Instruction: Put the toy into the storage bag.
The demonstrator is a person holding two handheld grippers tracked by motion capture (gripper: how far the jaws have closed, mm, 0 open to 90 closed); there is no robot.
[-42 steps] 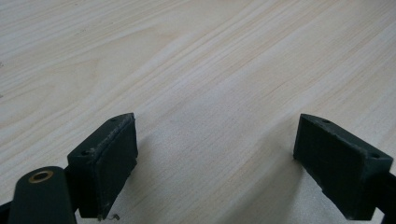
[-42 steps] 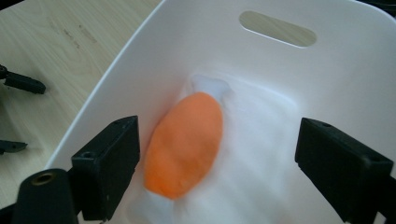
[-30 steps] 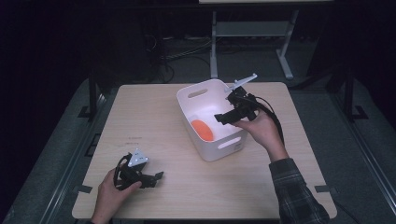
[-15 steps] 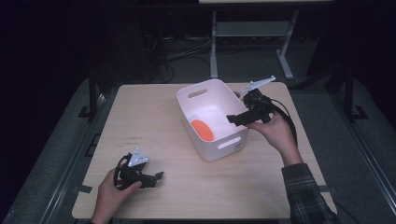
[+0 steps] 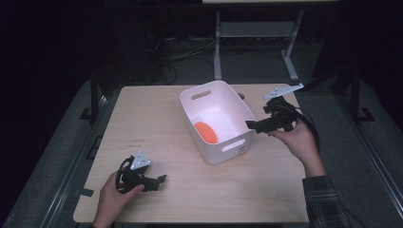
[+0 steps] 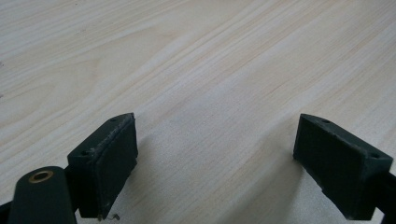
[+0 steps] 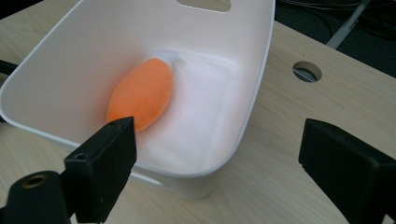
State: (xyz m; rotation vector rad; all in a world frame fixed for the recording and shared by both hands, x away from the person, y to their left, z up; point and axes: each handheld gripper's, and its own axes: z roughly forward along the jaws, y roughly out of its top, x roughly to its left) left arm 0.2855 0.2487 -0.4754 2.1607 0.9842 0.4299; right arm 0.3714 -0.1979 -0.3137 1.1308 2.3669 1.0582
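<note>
A white plastic bin (image 5: 216,154) stands at the table's middle, with an orange plush toy (image 5: 206,132) lying on its floor. My right gripper (image 5: 252,125), held in a hand, hovers just off the bin's right side with its jaws open and empty. In the right gripper view the open gripper (image 7: 219,163) looks down over the bin's (image 7: 93,42) near rim at the orange toy (image 7: 142,93), which has a white tip. My left gripper (image 5: 159,180) rests low at the table's front left, open. Bare wood lies between the left gripper's (image 6: 215,163) jaws.
The light wooden table (image 5: 142,118) has a round cable hole (image 7: 307,71) just beyond the bin. Dark floor, cables and a metal stand leg (image 5: 217,42) lie behind the table. Open tabletop stretches between the two grippers.
My right gripper has moved rightward, from over the bin's right rim to beside the bin. The left gripper has stayed where it was.
</note>
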